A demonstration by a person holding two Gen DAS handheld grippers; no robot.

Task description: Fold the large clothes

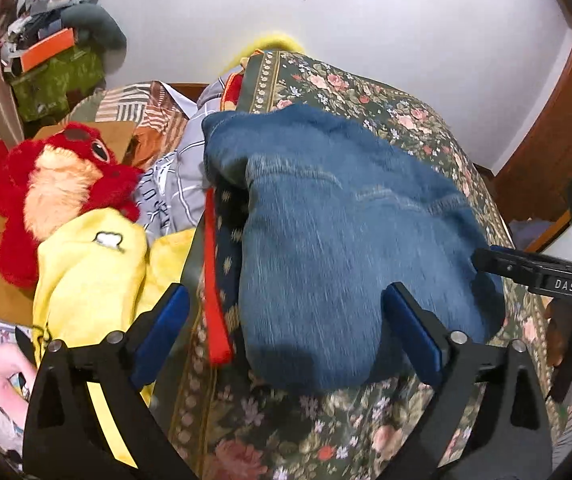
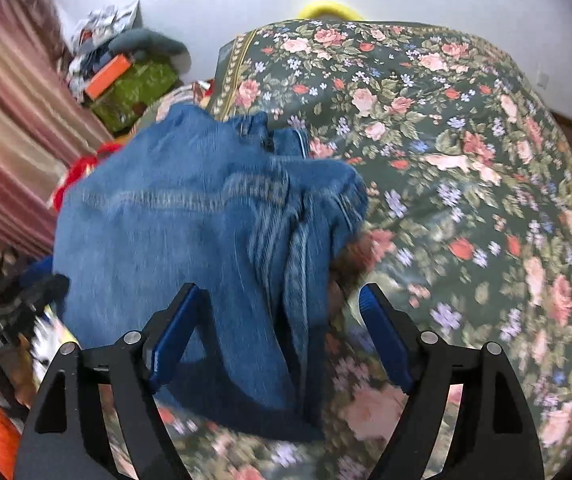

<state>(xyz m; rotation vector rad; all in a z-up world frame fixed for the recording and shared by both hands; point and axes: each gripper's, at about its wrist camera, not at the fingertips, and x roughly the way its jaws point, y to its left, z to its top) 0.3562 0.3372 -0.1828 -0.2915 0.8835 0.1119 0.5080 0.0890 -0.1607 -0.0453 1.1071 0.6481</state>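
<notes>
my left wrist camera sits just behind the left claw (image 1: 286,328) and looks steeply down and forward along its fingers, close over the folded jeans (image 1: 338,240) on the floral bed cover (image 1: 366,92), with the cluttered far wall beyond. my right wrist camera sits behind the right claw (image 2: 281,332), tilted down the same way and just as near, but sees more of the cover to the right. both views share the jeans, the cover, the white wall (image 1: 406,20) and the green box (image 1: 57,80); each catches the other claw at its edge.
</notes>
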